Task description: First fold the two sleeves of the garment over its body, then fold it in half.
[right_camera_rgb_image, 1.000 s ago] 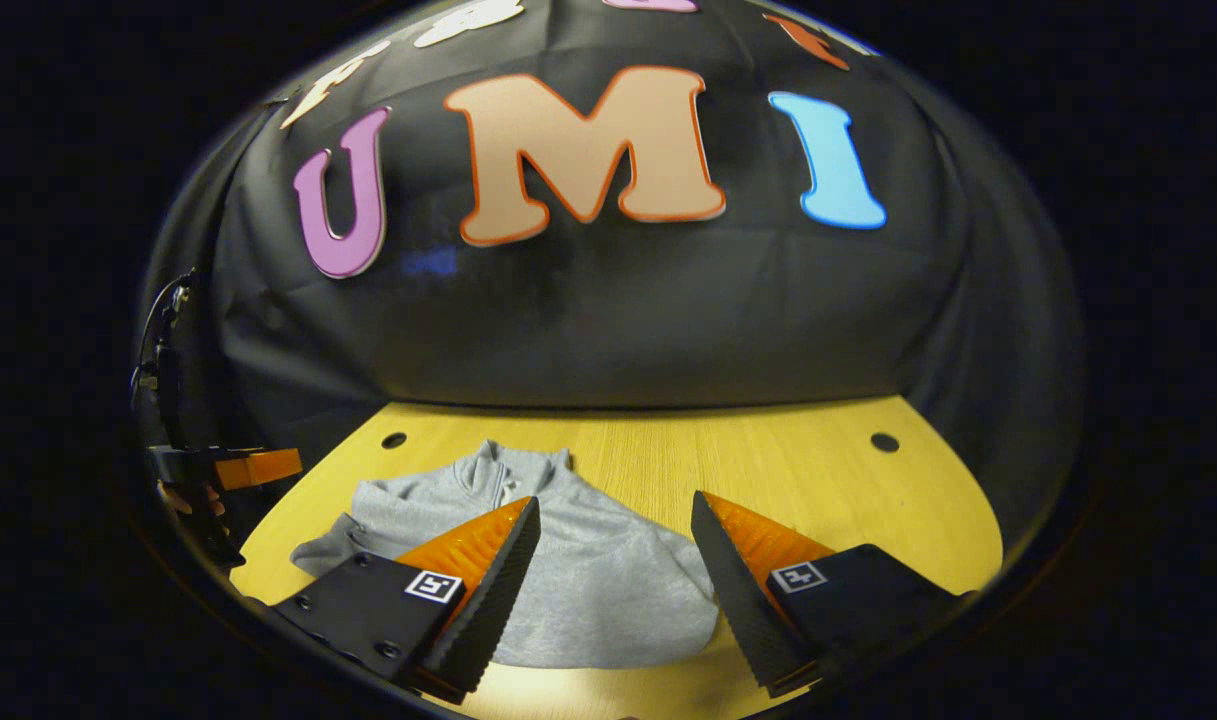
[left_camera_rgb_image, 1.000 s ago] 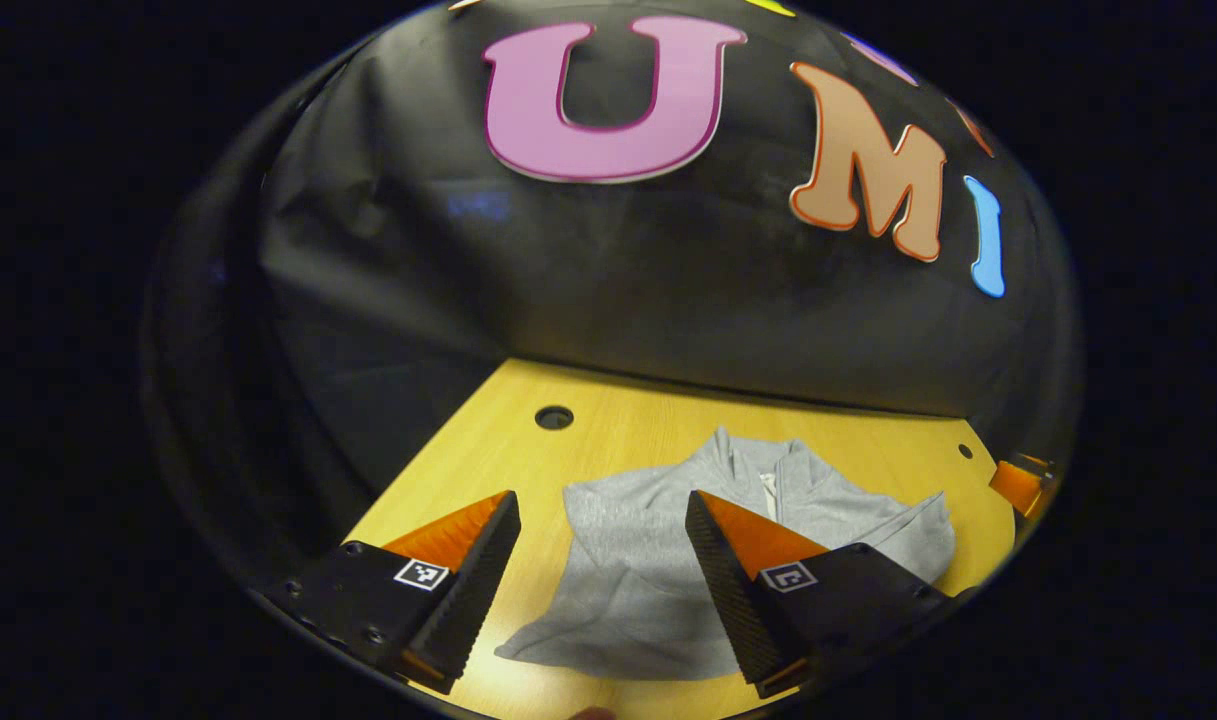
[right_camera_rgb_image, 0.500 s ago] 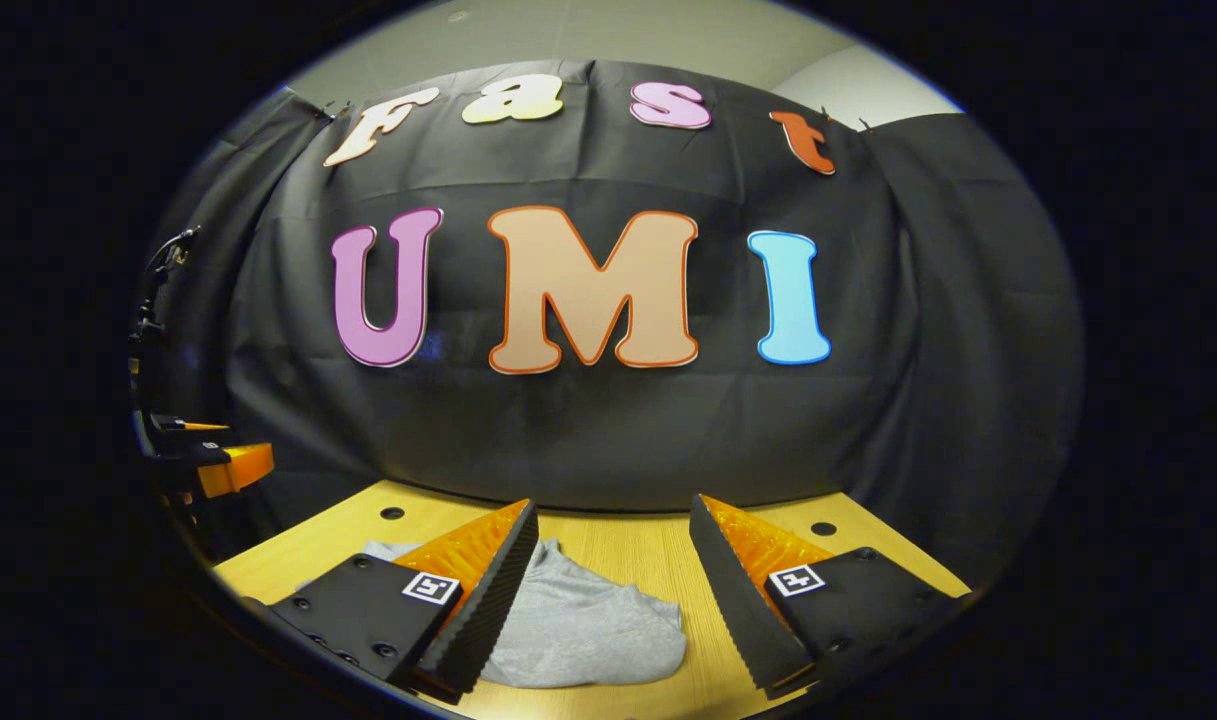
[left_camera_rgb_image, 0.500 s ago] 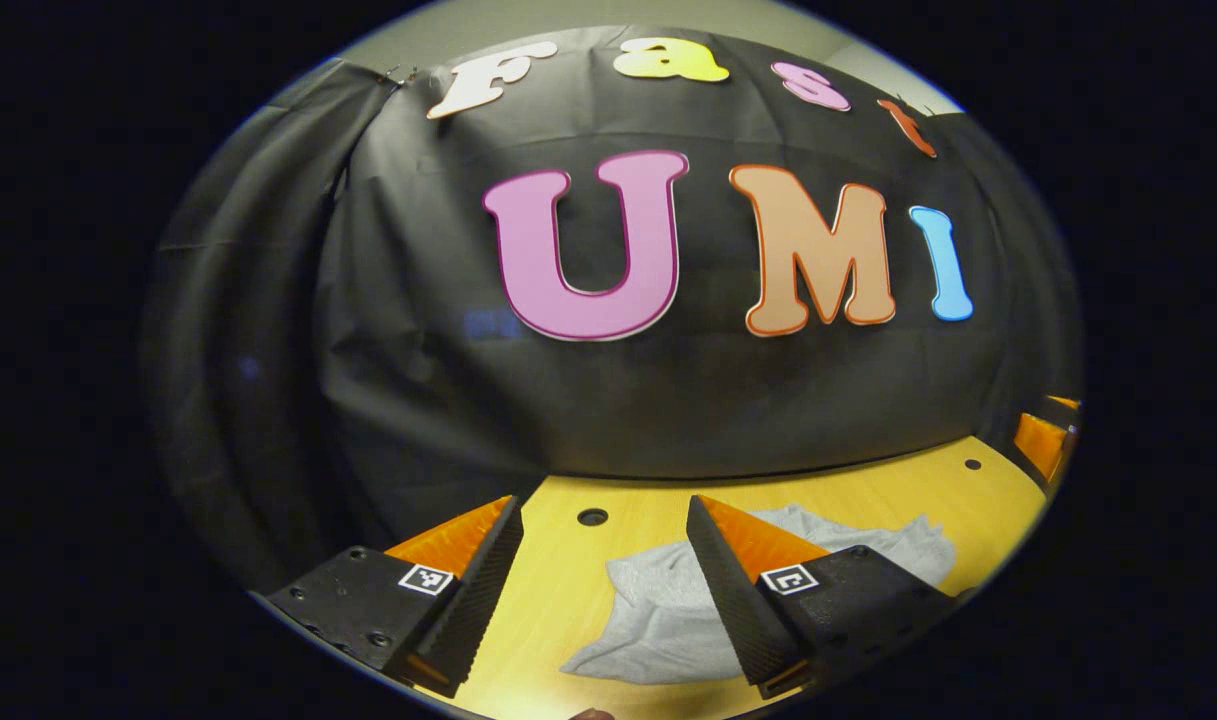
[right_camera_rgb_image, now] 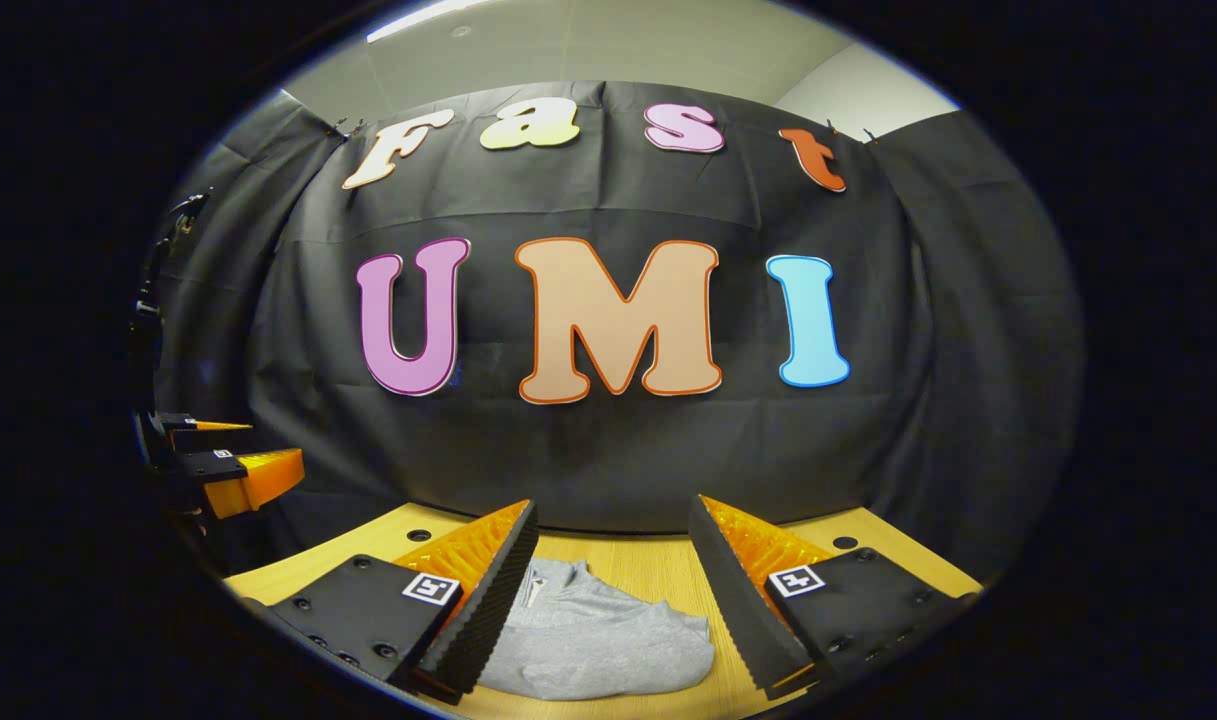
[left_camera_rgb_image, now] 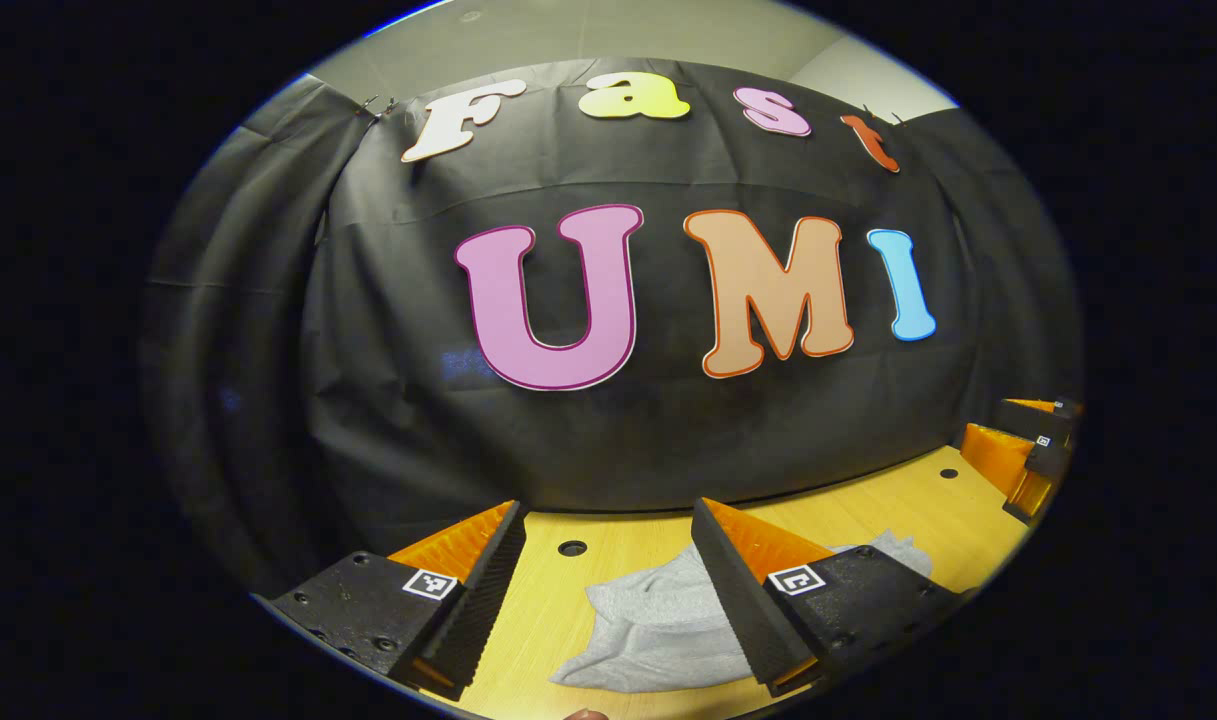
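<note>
Grey garment lies folded into a compact bundle on the wooden table, collar and zip toward the far side, a rounded fold at its 3 o'clock edge. In the right gripper view it sits at 6 o'clock, low between the fingers, partly behind the left-hand finger. In the left gripper view the garment lies at 5 o'clock, its right part hidden by the right-hand finger.

Right gripper: fingers spread wide, nothing between them, held above the cloth, no contact visible. Left gripper: fingers likewise wide apart, empty, clear of the fabric.

Right gripper also seen at 3 o'clock in the left gripper view, left gripper at 9 o'clock in the right gripper view.

Round holes in tabletop near the far edge. Black cloth wall behind the table
</note>
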Motion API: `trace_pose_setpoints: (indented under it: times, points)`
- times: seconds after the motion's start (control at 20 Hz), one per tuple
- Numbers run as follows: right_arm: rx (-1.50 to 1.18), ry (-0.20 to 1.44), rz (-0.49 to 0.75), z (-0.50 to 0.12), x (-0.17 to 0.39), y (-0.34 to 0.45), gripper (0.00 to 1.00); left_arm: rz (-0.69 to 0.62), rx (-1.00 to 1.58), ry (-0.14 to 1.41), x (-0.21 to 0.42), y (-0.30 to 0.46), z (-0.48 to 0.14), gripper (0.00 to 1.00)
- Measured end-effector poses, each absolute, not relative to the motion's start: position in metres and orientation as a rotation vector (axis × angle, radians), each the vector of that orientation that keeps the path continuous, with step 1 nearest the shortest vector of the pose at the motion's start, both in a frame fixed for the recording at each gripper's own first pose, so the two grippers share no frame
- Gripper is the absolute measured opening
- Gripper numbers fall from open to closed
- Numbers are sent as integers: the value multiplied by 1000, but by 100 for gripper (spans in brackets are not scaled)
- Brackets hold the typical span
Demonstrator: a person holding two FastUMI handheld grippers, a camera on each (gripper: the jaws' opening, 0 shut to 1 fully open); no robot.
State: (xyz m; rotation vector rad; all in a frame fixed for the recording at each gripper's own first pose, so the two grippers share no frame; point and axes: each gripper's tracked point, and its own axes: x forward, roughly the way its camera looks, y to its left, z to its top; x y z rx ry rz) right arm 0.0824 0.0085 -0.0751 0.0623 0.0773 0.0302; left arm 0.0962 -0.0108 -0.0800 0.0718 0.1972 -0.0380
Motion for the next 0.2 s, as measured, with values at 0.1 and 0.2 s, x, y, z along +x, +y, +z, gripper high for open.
trace_pose_setpoints:
  times: [0.1,0.2]
  points:
    - [53,67,30,-73,83,9,96,-33,75,194,99,-10,-79,96]
    - [48,55,28,-70,82,8,96,-32,79,184,99,-10,-77,96]
